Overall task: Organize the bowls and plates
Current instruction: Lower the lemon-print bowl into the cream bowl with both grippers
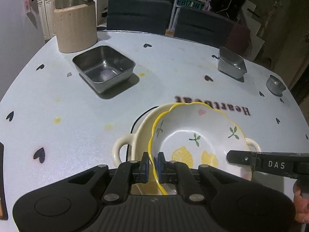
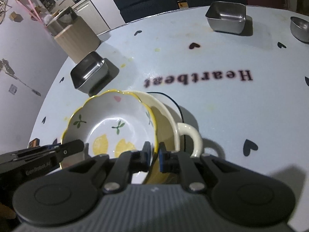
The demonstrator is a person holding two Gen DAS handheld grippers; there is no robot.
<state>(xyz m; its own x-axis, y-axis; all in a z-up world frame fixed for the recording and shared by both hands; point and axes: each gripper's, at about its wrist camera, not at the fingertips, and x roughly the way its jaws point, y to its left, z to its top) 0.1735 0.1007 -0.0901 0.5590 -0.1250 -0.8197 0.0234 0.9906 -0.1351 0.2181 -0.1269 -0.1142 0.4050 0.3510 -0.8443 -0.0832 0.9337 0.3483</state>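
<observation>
Near edge crowded: white scalloped lemon-print bowl tilted inside cream two-handled dish, both grippers at its rim. Open tablecloth-covered table left of dish. Large square steel pan blocks left-centre; tall beige wooden canister behind it. Wide lane through the middle (over "Heartbeat" lettering). Small square steel tin and round steel cup guard far right edge.

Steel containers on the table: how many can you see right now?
3. A large square steel pan sits near the wooden canister; a smaller square steel tin is at the far side; a small round steel bowl is beside it, at the table edge.
</observation>
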